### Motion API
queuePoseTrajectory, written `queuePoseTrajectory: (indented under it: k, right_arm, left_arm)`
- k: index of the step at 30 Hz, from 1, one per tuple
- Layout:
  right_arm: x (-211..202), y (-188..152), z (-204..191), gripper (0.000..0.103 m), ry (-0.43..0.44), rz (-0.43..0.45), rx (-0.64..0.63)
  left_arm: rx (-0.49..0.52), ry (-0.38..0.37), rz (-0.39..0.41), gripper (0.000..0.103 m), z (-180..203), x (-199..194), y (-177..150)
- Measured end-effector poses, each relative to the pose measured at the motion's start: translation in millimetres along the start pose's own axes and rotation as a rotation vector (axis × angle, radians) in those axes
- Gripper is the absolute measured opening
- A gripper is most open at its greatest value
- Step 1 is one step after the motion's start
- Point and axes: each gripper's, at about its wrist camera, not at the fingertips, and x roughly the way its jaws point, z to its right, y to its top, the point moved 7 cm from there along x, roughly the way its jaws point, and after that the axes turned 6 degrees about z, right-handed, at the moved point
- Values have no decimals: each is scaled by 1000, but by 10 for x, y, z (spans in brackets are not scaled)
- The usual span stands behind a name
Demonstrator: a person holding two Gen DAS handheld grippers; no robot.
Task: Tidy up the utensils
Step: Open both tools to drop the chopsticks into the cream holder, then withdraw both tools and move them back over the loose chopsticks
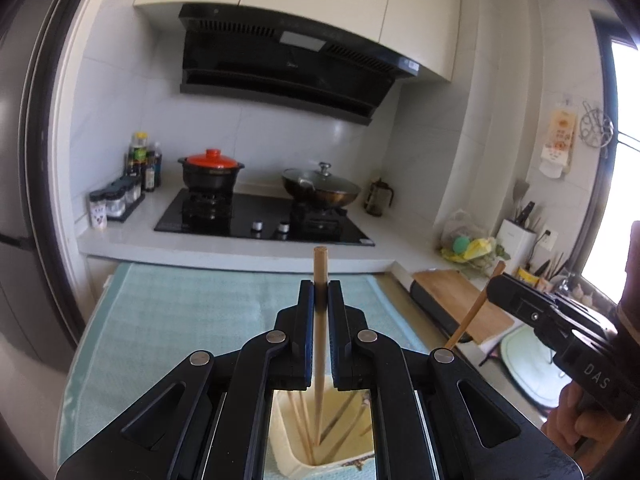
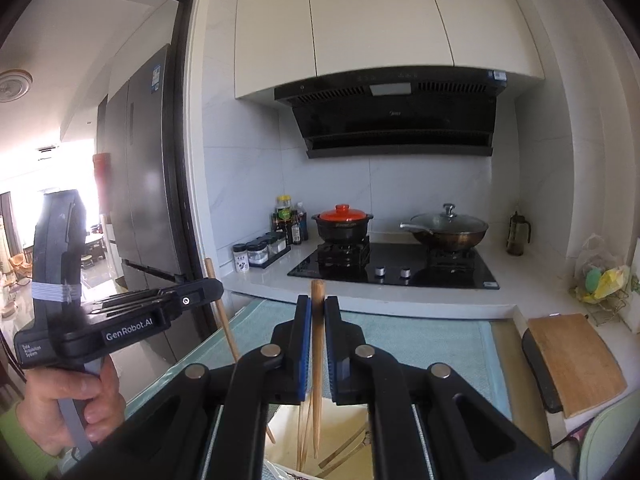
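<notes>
A chopstick (image 1: 320,320) is clamped upright in the closed jaws of the left gripper (image 1: 320,292), another chopstick (image 2: 317,352) likewise in the right gripper (image 2: 317,308), each tip held just above the cream container (image 1: 288,440) waiting directly below both.

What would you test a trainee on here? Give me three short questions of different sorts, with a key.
1. True or false: the left gripper has its jaws open and empty.
2. The black pot on the hob has a lid that is: A red, B green, C clear glass.
3. Short answer: what does the right gripper hold?

Key:
1. False: its jaws are shut on the left chopstick.
2. A.
3. A wooden chopstick, the right chopstick, standing upright between its jaws.
</notes>
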Motion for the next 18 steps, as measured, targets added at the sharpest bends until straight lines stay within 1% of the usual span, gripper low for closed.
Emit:
queuePoseTrajectory:
  k: [5,9,12,14,16,17,18]
  right_arm:
    - [631,-522,12,7,51,-177,46]
    - [1053,-927,57,7,64,-309,82]
    - [1261,-1078,96,7,60,-362,86]
    - [1356,-1131,122,8,50,-385,88]
    - [1397,-1102,131,9,38,-387,75]
    - [1388,-1051,128,9,32,-380,68]
    - [1343,-983,118,10,31,-365,63]
  left_arm:
    - [-63,24,-140,4,-218,434,-414]
    - [-72,47,-220,4,-307,659,-677]
    - [-57,48,-256,5,-319,752,-779]
    - [-56,70,-275,6,-350,789,-799]
    - [-73,74,-288,19,-390,775,-784]
    - [-79,77,-287,31,-408,733,-756]
    - [-73,82,-277,38,-425,666,-719]
